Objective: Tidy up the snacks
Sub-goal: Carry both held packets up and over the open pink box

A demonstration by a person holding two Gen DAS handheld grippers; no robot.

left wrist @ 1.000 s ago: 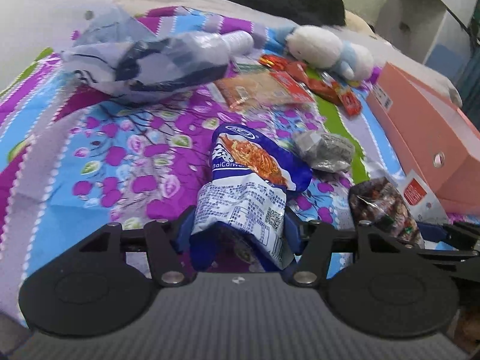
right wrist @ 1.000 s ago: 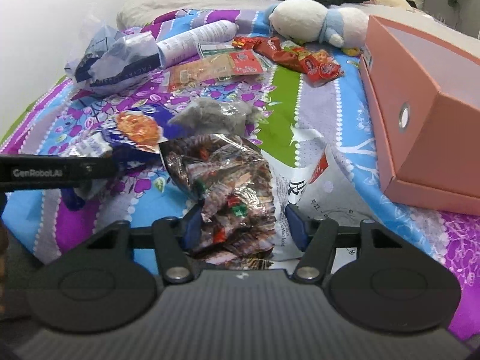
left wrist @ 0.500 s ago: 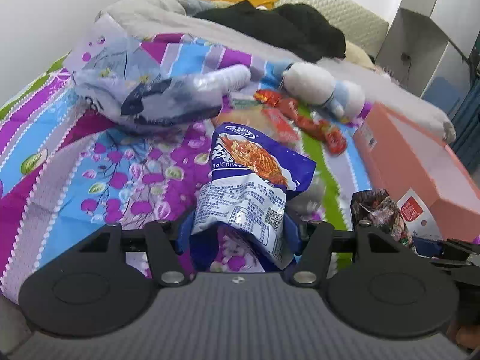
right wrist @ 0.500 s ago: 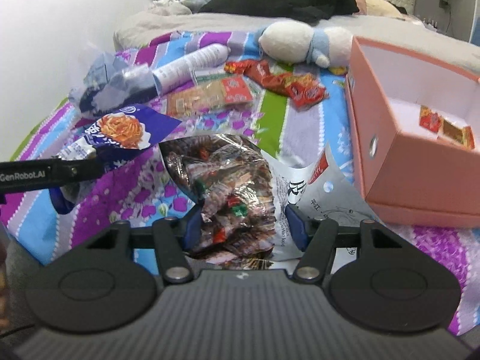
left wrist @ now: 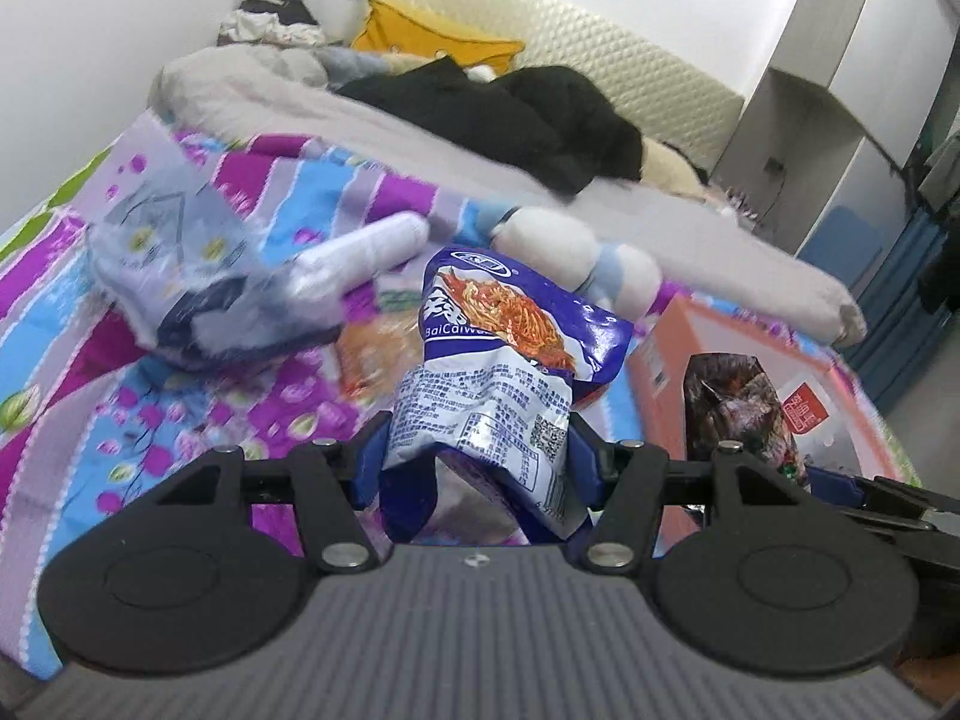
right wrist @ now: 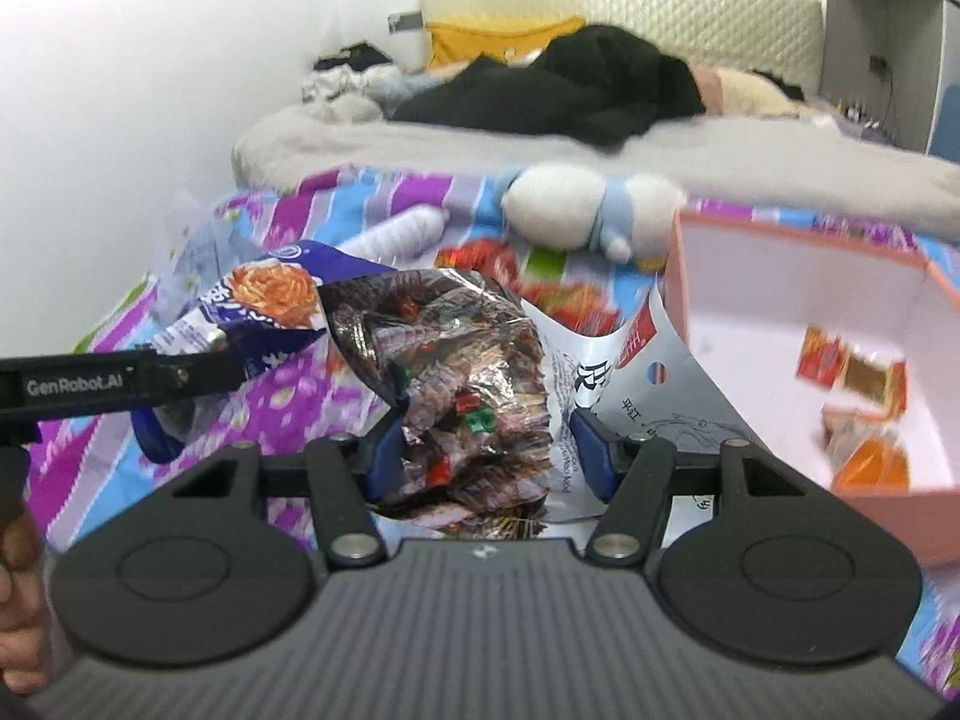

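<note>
My left gripper [left wrist: 477, 459] is shut on a blue noodle snack packet [left wrist: 504, 360], held up above the bed. The same packet [right wrist: 258, 312] shows at the left of the right wrist view, in the left gripper's black finger [right wrist: 120, 381]. My right gripper [right wrist: 489, 450] is shut on a clear bag of dark wrapped snacks [right wrist: 456, 372] with a white label. That bag [left wrist: 738, 402] also shows at the right of the left wrist view. A pink open box [right wrist: 804, 276] stands to the right, with several small orange and red packets [right wrist: 852, 372] inside.
The flowered bedspread [left wrist: 150, 408] carries a crumpled plastic bag [left wrist: 192, 282], a white tube [left wrist: 372, 246], a white-and-blue plush toy [right wrist: 588, 210] and red snack packets [right wrist: 570, 294]. Dark clothes [left wrist: 510, 102] lie near the headboard. A hand [right wrist: 18, 618] shows at lower left.
Both grippers have risen from the bed with their packets still held. The views now tilt up to show the headboard, and the inside of the pink box has come into sight.
</note>
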